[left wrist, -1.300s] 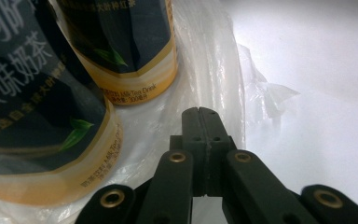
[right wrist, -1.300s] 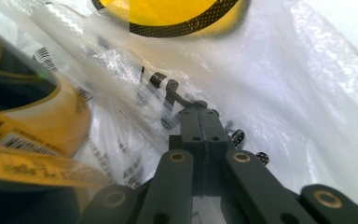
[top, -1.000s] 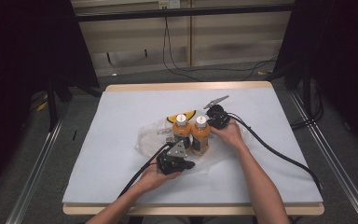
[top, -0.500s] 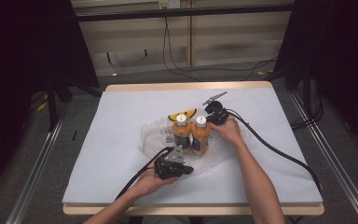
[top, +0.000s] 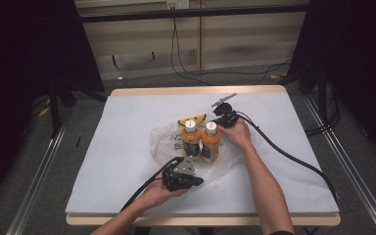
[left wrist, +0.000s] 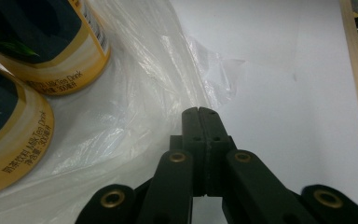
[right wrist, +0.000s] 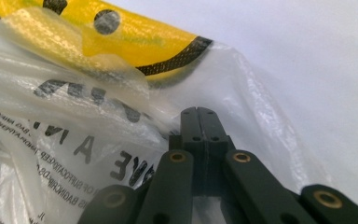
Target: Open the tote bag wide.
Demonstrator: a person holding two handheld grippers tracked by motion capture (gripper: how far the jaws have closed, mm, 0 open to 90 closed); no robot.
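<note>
Two orange drink bottles with white caps, one [top: 191,140] beside the other [top: 211,143], stand upright on a clear plastic bag [top: 162,141] in the middle of the table. From the near side my left gripper [top: 200,181] points right with its jaws shut. Its tips [left wrist: 199,111] rest at the bag's rim [left wrist: 135,107], just right of the bottles [left wrist: 42,42]. Behind the bottles my right gripper [top: 217,120] is shut too. Its tips [right wrist: 199,112] lie against the printed film [right wrist: 74,126] below a yellow smiley print [right wrist: 135,42]. I cannot tell if film is pinched.
A white sheet [top: 127,117] covers the table, which has a wooden edge [top: 200,220]. Black cables [top: 293,156] trail from both grippers across the near and right parts. Metal rails [top: 34,191] run along both sides of the table.
</note>
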